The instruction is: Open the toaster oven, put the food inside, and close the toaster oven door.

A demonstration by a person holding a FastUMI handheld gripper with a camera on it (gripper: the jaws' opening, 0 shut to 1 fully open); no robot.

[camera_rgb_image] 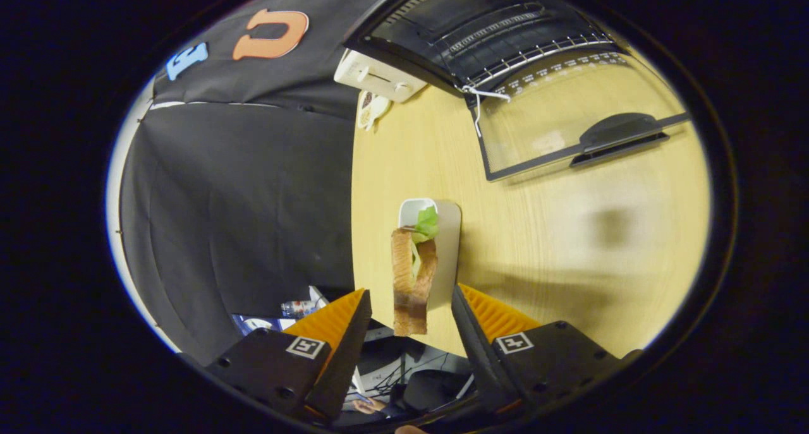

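Observation:
A sandwich (pixel 414 276) of two toasted slices with green lettuce stands on edge in a white dish (pixel 447 232) on the wooden table (pixel 569 244). My gripper (pixel 411 293) is open. Its fingertips flank the sandwich's near end, with a small gap on each side and neither pad touching. Beyond the dish stands the toaster oven (pixel 442 23). Its glass door (pixel 556 124) is folded down flat over the table, with the dark handle (pixel 622 134) at its outer edge. A wire rack (pixel 524 48) shows inside the dark cavity.
A white box-like device (pixel 379 77) and a small pale object (pixel 370 108) lie beside the oven near the table's edge. That edge (pixel 352 232) runs just beside the dish, with black cloth and clutter below it. Bare tabletop spreads between dish and oven door.

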